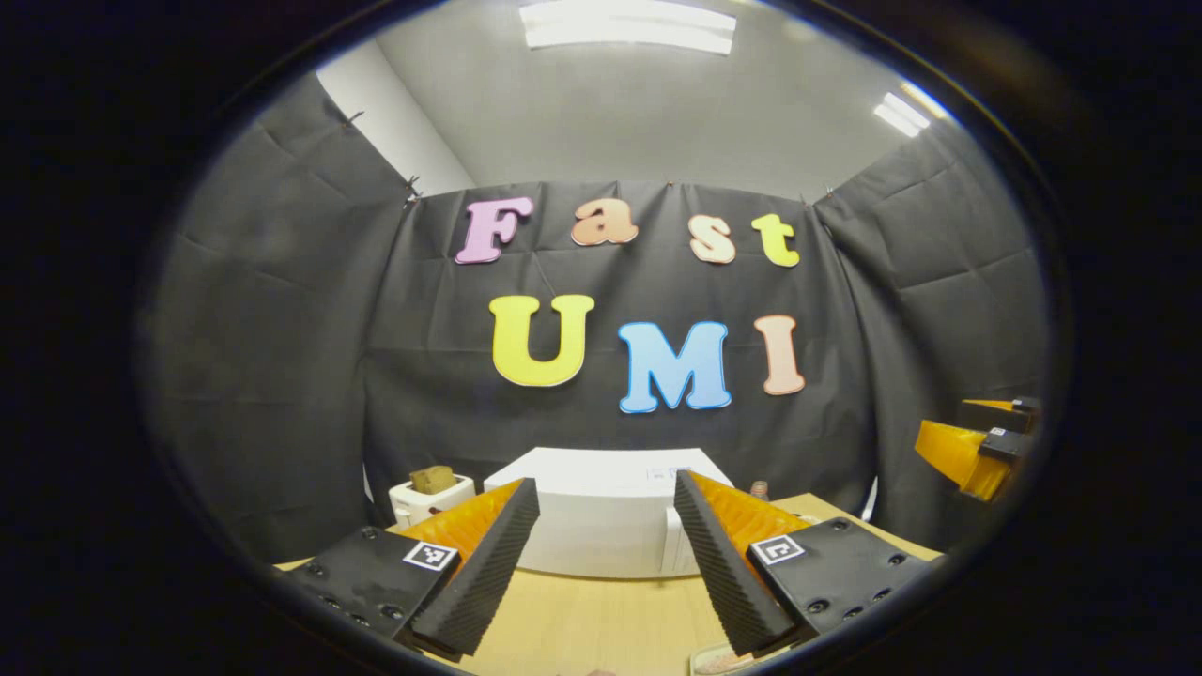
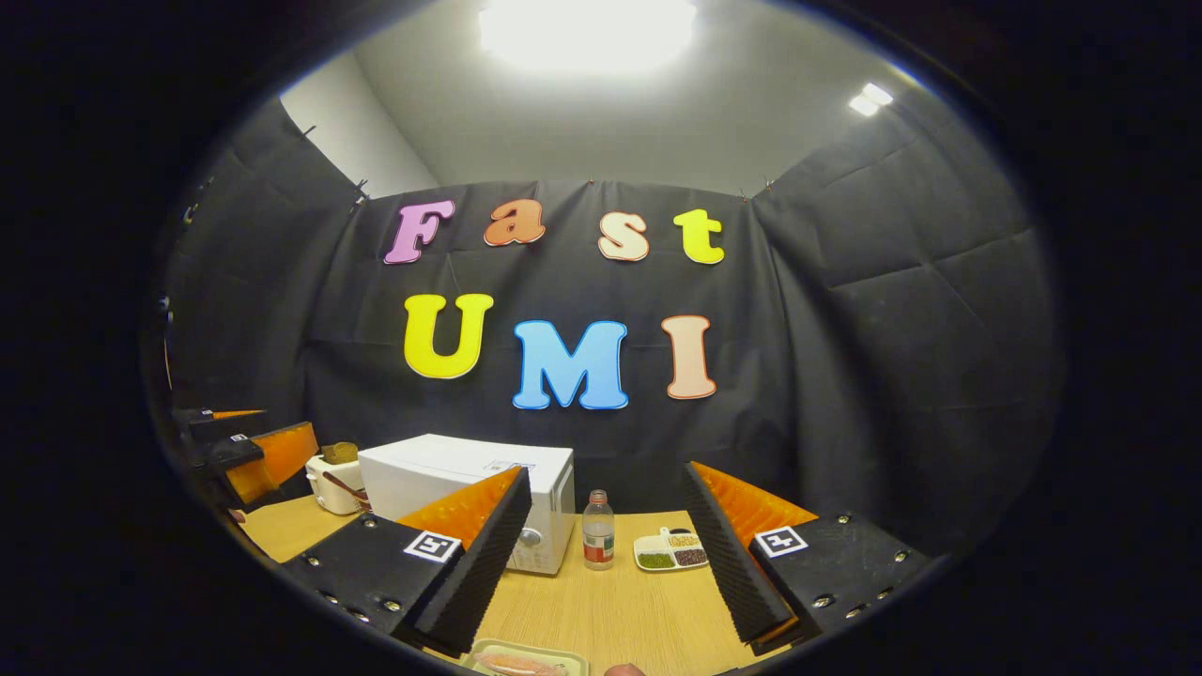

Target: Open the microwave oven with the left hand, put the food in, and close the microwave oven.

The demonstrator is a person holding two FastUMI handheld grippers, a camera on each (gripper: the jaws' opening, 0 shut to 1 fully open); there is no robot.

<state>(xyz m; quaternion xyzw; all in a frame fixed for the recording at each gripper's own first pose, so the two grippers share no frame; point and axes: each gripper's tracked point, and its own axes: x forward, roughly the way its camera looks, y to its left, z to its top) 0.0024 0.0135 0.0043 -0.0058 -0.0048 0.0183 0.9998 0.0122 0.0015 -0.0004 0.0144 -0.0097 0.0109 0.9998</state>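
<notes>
A white microwave [image 1: 601, 521] stands on the wooden table [image 1: 601, 624] straight ahead of my left gripper [image 1: 606, 577], its door shut. That gripper is open, held above the table short of the oven, nothing between its fingers. In the right gripper view the microwave [image 2: 441, 469] sits left of centre, with its knobs facing me. My right gripper [image 2: 601, 577] is open and empty too. Below it, at the table's front edge, lies a pale tray of food [image 2: 526, 660], whose corner [image 1: 723, 662] also peeks in under the left gripper.
A white toaster [image 1: 427, 498] with a slice of bread stands left of the microwave. Right of the oven are a small bottle [image 2: 597, 530] and a divided dish of beans [image 2: 670, 551]. The other gripper [image 1: 981, 446] hovers far right; the left one [image 2: 239, 455] far left.
</notes>
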